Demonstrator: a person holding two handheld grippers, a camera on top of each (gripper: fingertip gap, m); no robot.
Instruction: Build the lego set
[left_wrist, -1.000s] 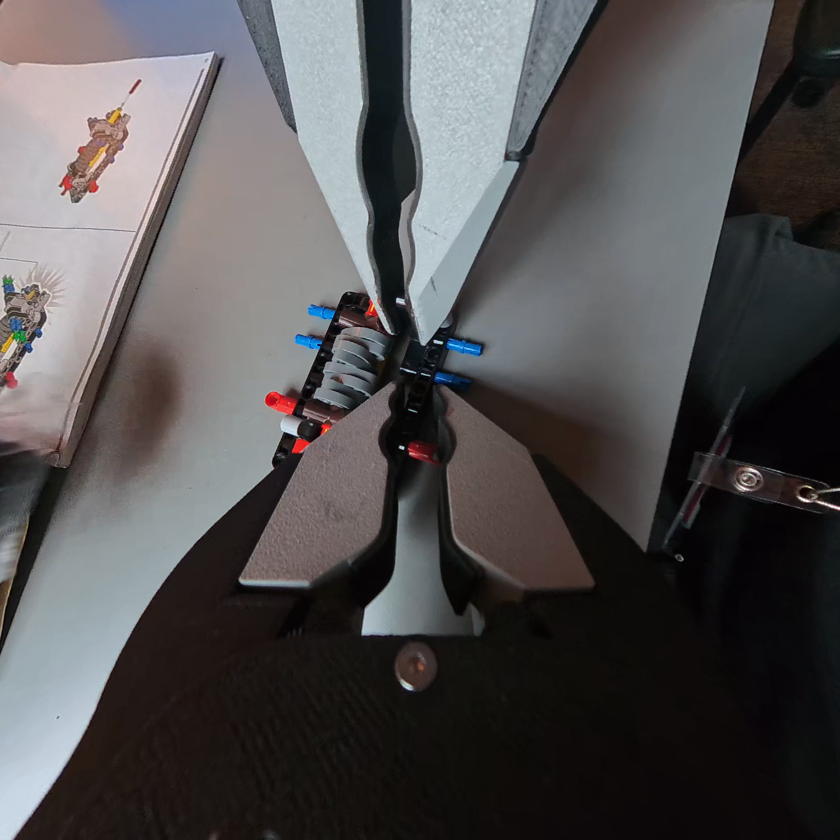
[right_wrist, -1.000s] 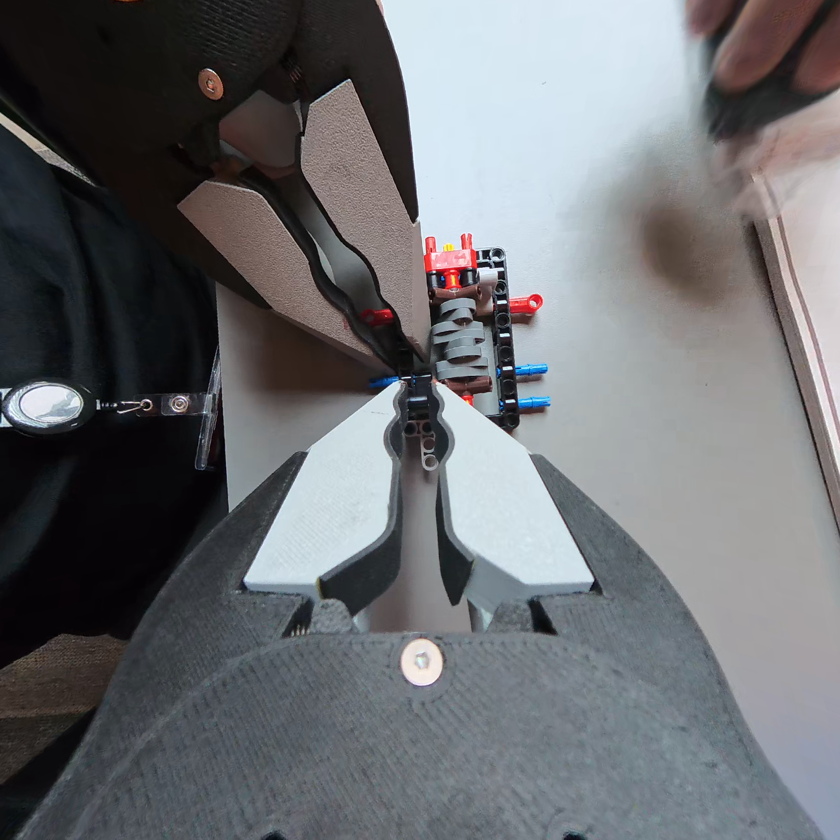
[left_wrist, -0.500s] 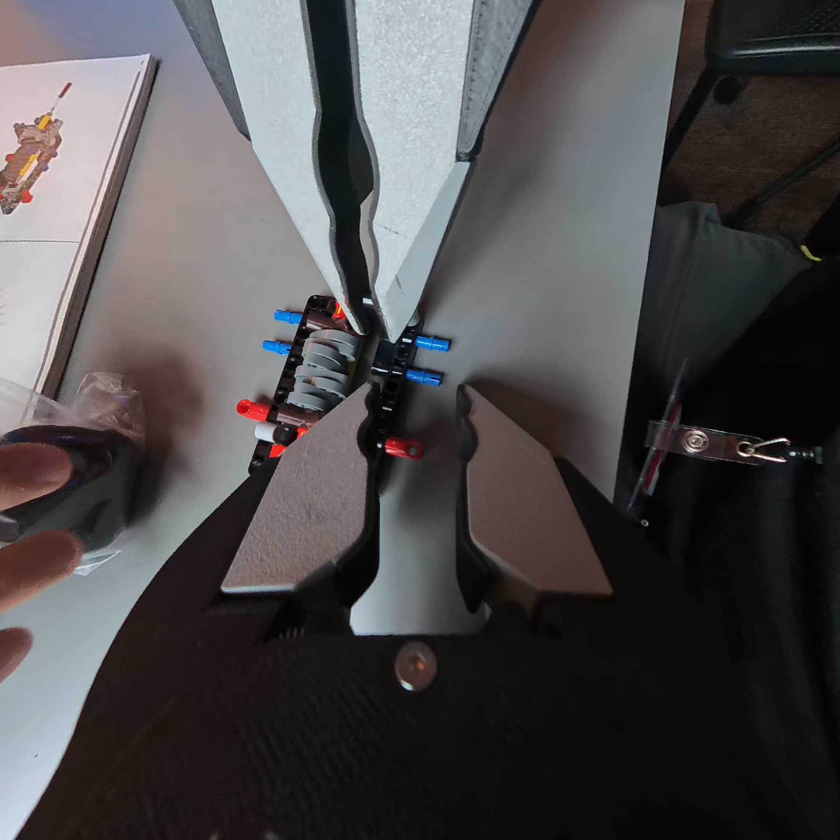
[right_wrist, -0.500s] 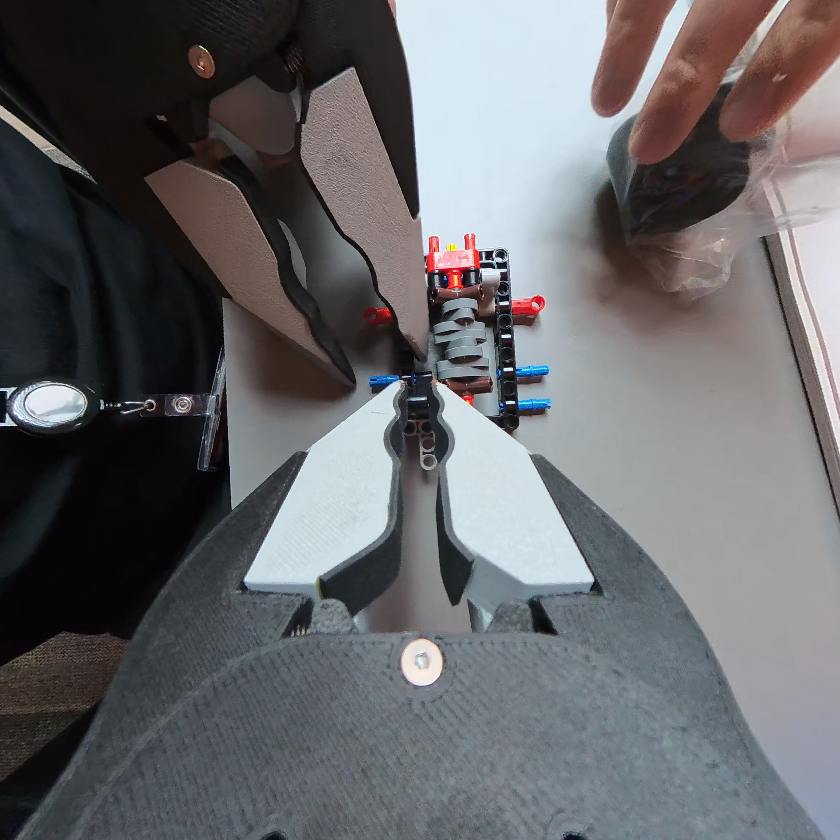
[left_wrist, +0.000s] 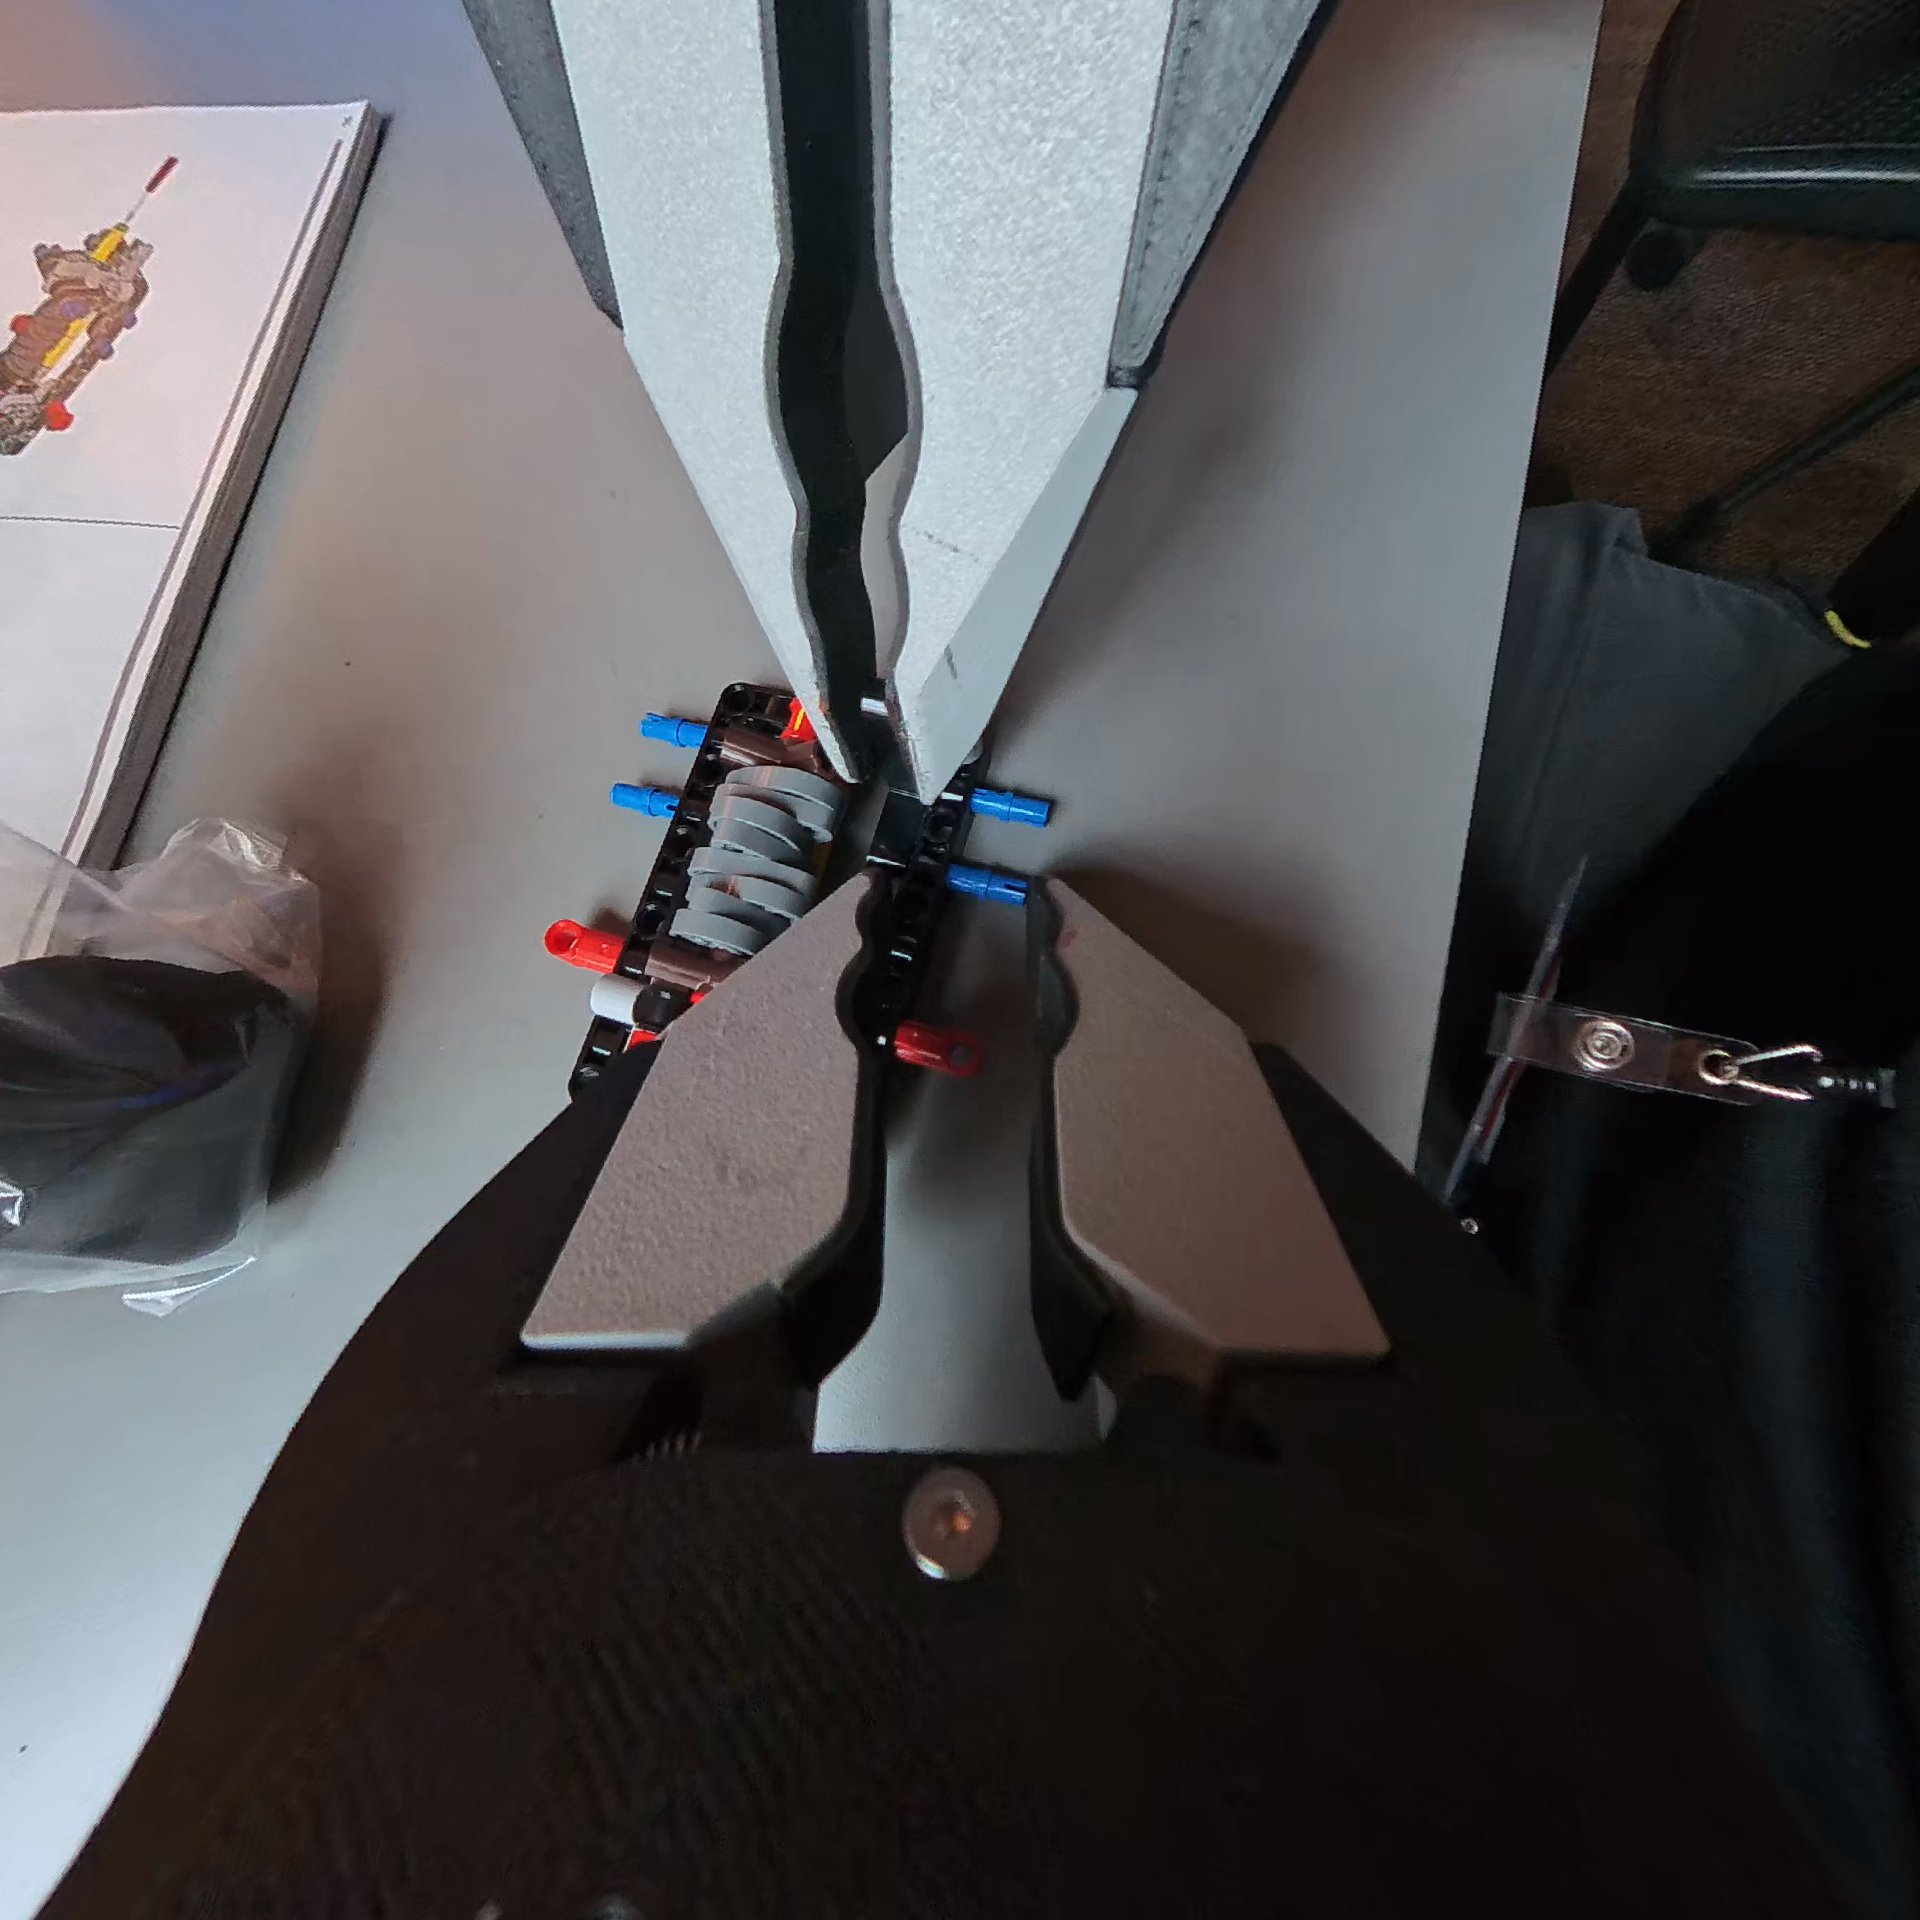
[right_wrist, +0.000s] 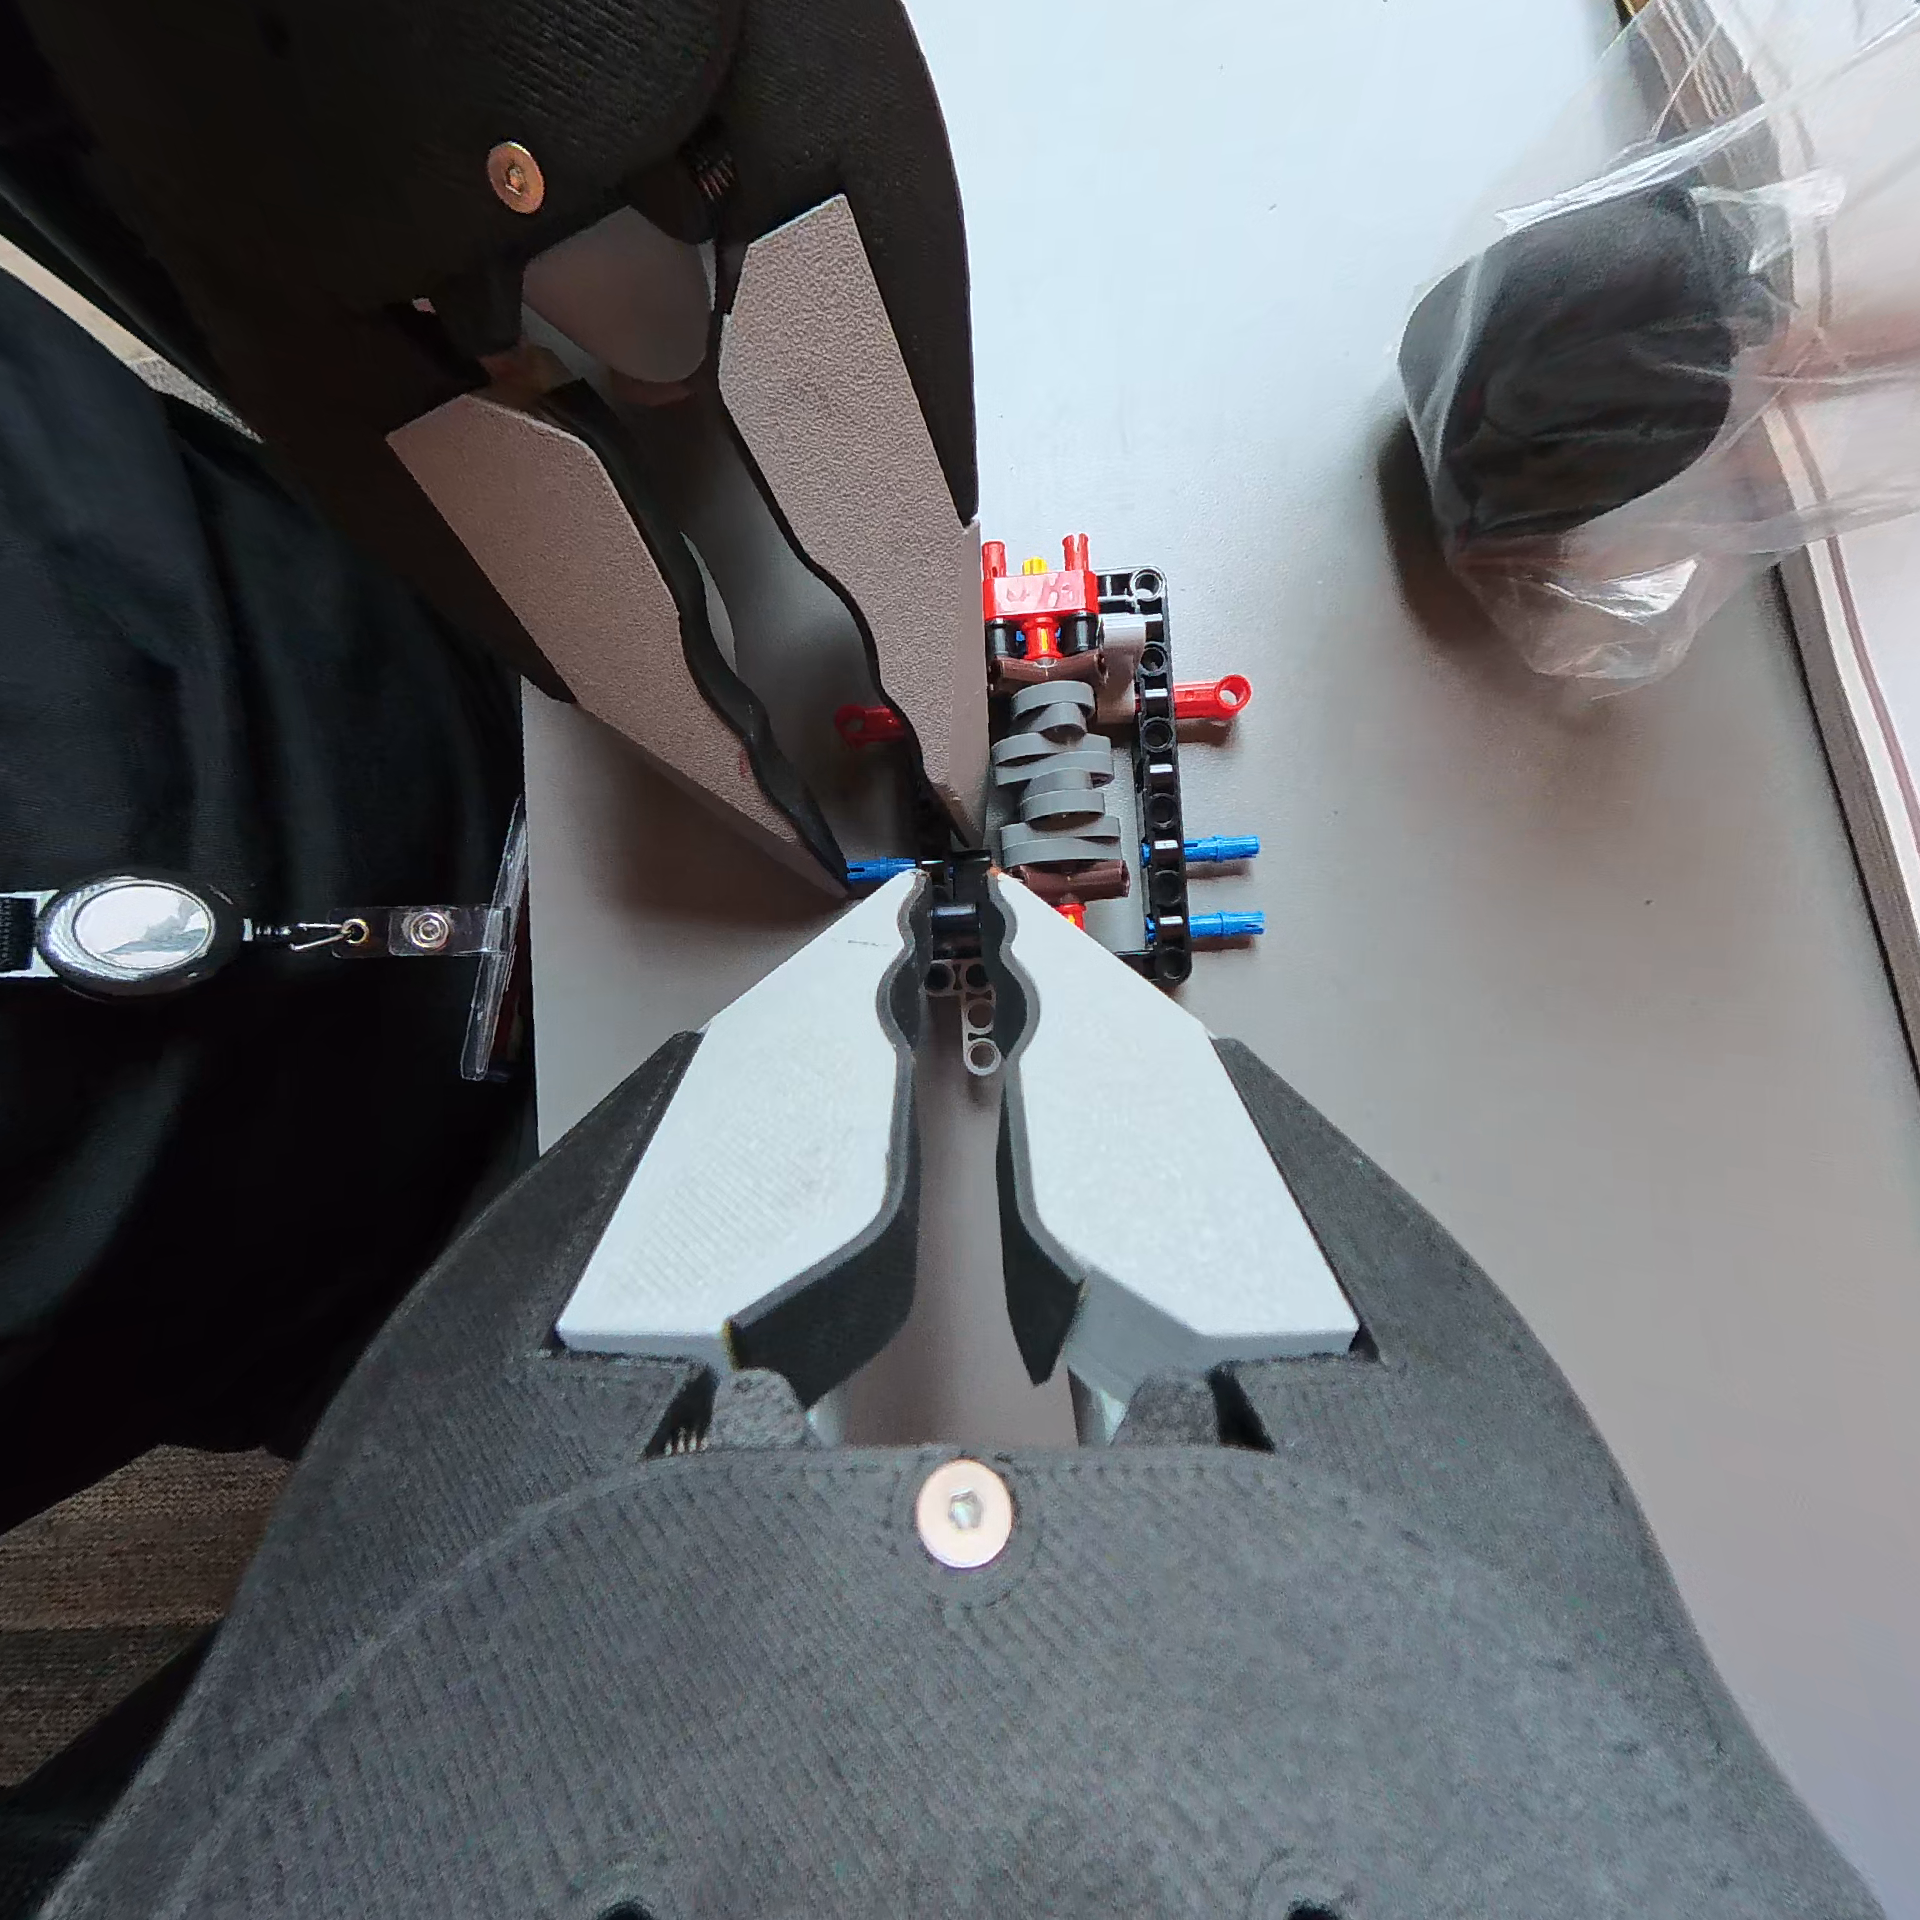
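A plain grey desk (left_wrist: 416, 540) fills most of both views; its surface is smooth and matt, with soft shadows under whatever stands on it. In the left wrist view the desk's straight edge runs down the right side. Beyond that edge lies a brown, woven-looking floor (left_wrist: 1704, 416), crossed by the dark legs of a chair (left_wrist: 1766, 187), of which only the lower part shows. In the right wrist view a strip of the same floor (right_wrist: 114, 1558) appears at lower left, below the desk's edge. Light is diffuse and brightest toward the far end of the desk (right_wrist: 1195, 208). No wall or window can be made out.
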